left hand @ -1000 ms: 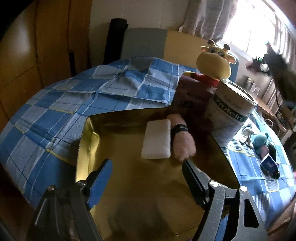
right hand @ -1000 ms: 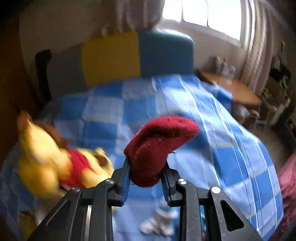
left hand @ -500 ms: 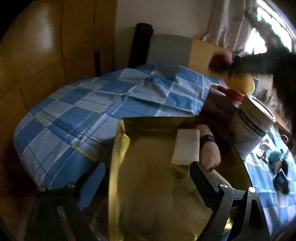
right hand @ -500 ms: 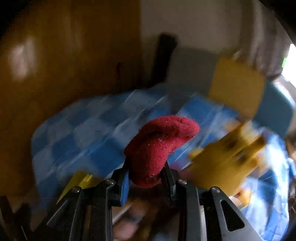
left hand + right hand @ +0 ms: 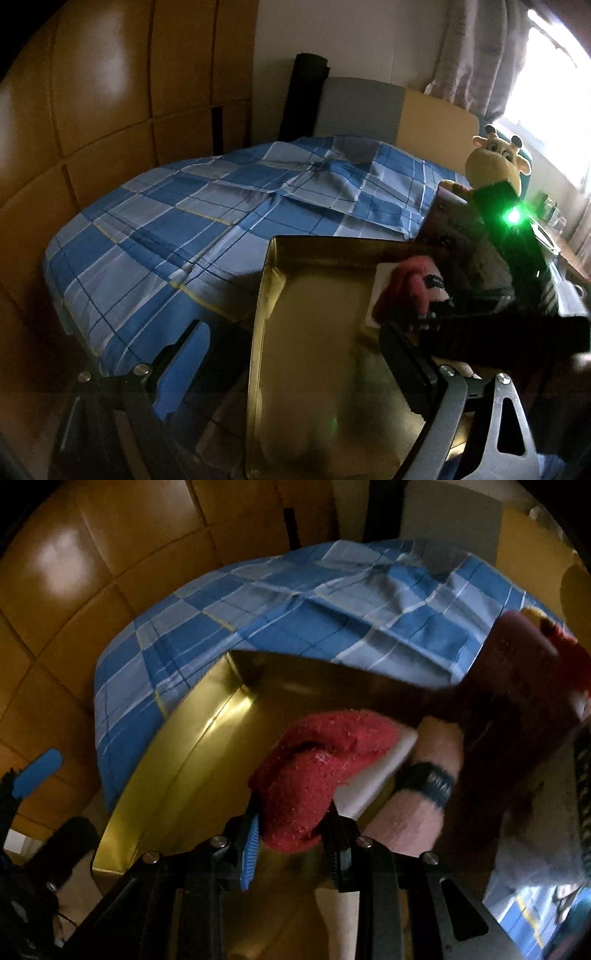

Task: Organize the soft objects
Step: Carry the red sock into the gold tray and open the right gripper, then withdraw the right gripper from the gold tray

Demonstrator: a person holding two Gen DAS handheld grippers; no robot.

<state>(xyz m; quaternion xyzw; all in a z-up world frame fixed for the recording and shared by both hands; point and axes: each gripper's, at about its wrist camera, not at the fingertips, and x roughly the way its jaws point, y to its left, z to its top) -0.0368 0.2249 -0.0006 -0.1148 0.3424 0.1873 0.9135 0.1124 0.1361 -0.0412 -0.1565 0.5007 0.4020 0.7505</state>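
Your right gripper (image 5: 291,834) has its jaws clamped on a dark red fuzzy sock-like cloth (image 5: 317,760), which bulges up out of the grip and hangs over the shiny gold rectangular tray (image 5: 173,760). In the tray, just past the cloth, lie a white rectangular foam-like block (image 5: 380,771) and a pale pink rolled towel with a dark band around it (image 5: 424,775); the cloth covers part of the block, and you cannot tell whether it touches it.

Your left gripper (image 5: 295,369) has its jaws spread wide with nothing between them, one blue pad (image 5: 181,369) outside the tray's left wall and the other, dark one over the tray floor. From this side the right gripper's black body with a green light crosses the right of the view and hides most of the block and the towel; only a blurred red-pink lump (image 5: 410,288) shows there.

The tray sits at the edge of the bed with a blue checked cover (image 5: 229,218). Behind it a yellow giraffe plush toy (image 5: 495,166) peers over a dark box whose print is too dim to read. The right side of both views is dark and smeared, so whatever stands there is hard to make out.
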